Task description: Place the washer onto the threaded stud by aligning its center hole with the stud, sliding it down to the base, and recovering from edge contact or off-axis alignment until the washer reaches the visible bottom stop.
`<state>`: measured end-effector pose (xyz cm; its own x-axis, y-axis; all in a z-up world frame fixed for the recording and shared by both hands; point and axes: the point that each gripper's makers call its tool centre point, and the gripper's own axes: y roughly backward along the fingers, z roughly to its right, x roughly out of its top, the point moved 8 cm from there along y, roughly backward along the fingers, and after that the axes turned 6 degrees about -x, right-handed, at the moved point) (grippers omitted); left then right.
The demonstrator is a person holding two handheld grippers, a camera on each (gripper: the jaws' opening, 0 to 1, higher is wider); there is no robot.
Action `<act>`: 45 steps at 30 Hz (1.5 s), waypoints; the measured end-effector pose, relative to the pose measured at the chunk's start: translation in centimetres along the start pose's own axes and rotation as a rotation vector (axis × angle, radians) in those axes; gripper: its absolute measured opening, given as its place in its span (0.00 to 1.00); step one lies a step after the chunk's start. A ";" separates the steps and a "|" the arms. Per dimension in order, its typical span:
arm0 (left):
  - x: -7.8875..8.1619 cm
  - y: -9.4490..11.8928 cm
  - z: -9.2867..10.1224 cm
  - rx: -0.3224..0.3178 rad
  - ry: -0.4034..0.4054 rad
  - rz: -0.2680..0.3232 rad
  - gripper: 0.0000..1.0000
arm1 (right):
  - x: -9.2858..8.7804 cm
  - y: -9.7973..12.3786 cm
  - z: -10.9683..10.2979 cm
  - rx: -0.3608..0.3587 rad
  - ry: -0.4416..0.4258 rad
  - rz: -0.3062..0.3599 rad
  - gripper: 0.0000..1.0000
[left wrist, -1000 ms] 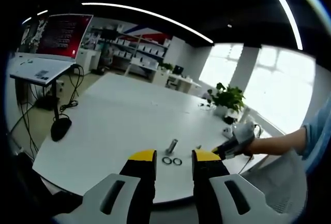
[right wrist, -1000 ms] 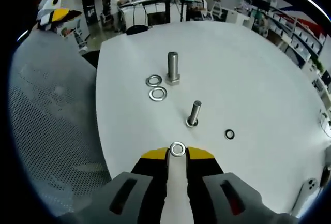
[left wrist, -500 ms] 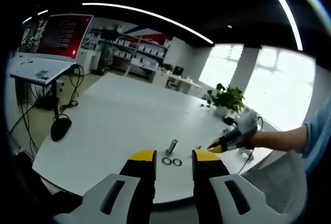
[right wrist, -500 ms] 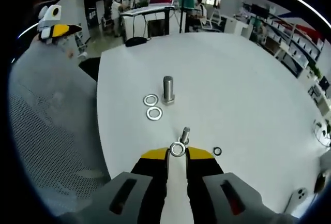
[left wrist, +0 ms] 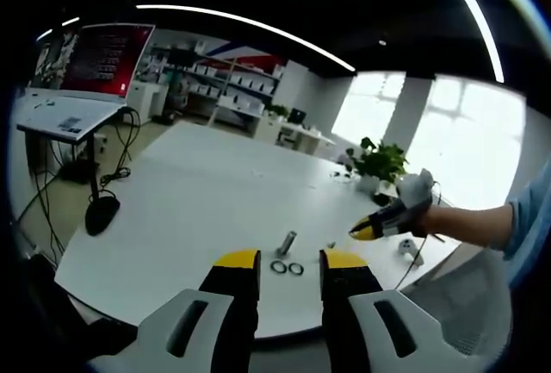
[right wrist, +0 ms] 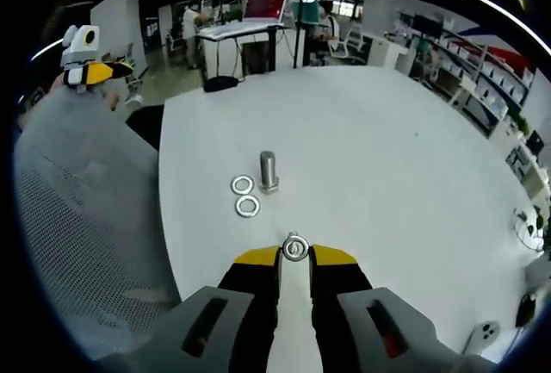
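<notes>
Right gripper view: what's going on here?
A person holds a gripper in each hand over a white table. The right gripper is shut on a washer, raised above the table. A stud stands upright with two loose washers beside it. The left gripper is open, holding nothing.

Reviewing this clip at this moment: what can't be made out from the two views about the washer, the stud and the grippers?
- Right gripper view: the washer sits at the right gripper's tips; whatever lies beneath it is covered, so hole alignment cannot be judged.
- Left gripper view: the large bolt and two loose washers are too small for detail.
- Left gripper view: the left gripper partly covers the table edge.
</notes>
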<state>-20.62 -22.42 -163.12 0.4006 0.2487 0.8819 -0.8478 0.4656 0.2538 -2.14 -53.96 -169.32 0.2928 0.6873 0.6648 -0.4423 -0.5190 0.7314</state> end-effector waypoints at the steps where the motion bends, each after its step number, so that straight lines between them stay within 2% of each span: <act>1: 0.0 0.0 0.0 0.000 0.000 -0.001 0.25 | 0.0 0.0 -0.1 0.001 0.001 0.001 0.14; 5: -0.2 -0.1 0.0 0.012 -0.009 -0.038 0.25 | 0.1 0.2 -0.2 0.002 0.005 0.003 0.14; 9: -1.3 -0.4 -0.1 0.021 -0.028 -0.179 0.27 | 0.1 0.2 -0.2 0.002 0.008 0.002 0.14; 10: -1.7 -0.5 -0.1 0.023 -0.043 -0.245 0.26 | 0.1 0.2 -0.2 0.001 0.008 0.003 0.14; 11: -1.9 -0.6 -0.1 0.032 -0.035 -0.277 0.24 | 0.1 0.2 -0.2 0.002 0.009 0.003 0.14; 14: -2.1 -0.8 -0.2 0.036 -0.060 -0.301 0.21 | 0.2 0.3 -0.3 0.002 0.012 0.005 0.14; 17: -2.6 -0.7 -0.2 0.049 -0.119 -0.390 0.18 | 0.3 0.3 -0.3 0.002 0.019 0.005 0.14; 18: -3.1 -0.7 -0.2 0.054 -0.154 -0.478 0.18 | 0.3 0.3 -0.3 0.001 0.020 0.005 0.14; 19: -3.6 -0.7 -0.2 0.059 -0.196 -0.594 0.18 | 0.3 0.4 -0.3 0.001 0.021 0.005 0.14; 20: -3.8 -0.7 -0.2 0.061 -0.214 -0.633 0.18 | 0.4 0.4 -0.2 0.000 0.022 0.004 0.14; 21: -4.2 -0.8 -0.3 0.076 -0.236 -0.700 0.18 | 0.4 0.4 -0.2 -0.001 0.024 0.004 0.14; 22: -4.3 -0.9 -0.3 0.085 -0.245 -0.705 0.17 | 0.4 0.4 -0.2 -0.002 0.024 0.004 0.14; 23: -4.4 -1.2 -0.4 0.089 -0.236 -0.679 0.16 | 0.4 0.4 -0.1 -0.003 0.025 0.005 0.14; 26: -4.2 -0.9 -0.5 0.088 -0.222 -0.660 0.16 | 0.6 0.6 -0.1 -0.005 0.023 0.009 0.14; 35: -4.3 -1.0 -0.5 0.095 -0.225 -0.693 0.16 | 0.8 0.9 0.1 -0.015 0.023 0.007 0.14; 37: -4.2 -1.0 -0.4 0.116 -0.220 -0.705 0.16 | 0.9 0.9 0.2 -0.017 0.028 0.009 0.14; 39: -3.9 -0.8 -0.1 0.184 -0.245 -0.740 0.16 | 1.1 0.9 0.3 -0.018 0.033 0.008 0.14; 41: -3.8 -1.1 1.4 0.162 -0.249 -0.730 0.10 | 1.3 0.9 0.4 -0.019 0.036 0.006 0.14; 42: -4.1 -1.4 1.9 0.123 -0.238 -0.713 0.06 | 1.3 0.9 0.4 -0.020 0.038 0.006 0.14; 43: -4.6 -1.5 2.2 0.118 -0.210 -0.708 0.05 | 1.5 0.9 0.5 -0.021 0.040 0.004 0.14; 44: -4.9 -1.5 1.9 0.143 -0.215 -0.727 0.05 | 1.6 0.9 0.6 -0.021 0.042 0.005 0.14; 45: -4.8 -0.9 1.0 0.224 -0.266 -0.772 0.06 | 1.7 0.8 0.6 -0.020 0.043 0.006 0.14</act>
<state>-22.12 -24.91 -167.22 0.8243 -0.2911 0.4856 -0.4299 0.2365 0.8714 -1.47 -53.55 -167.49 0.2537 0.7057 0.6616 -0.4607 -0.5132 0.7241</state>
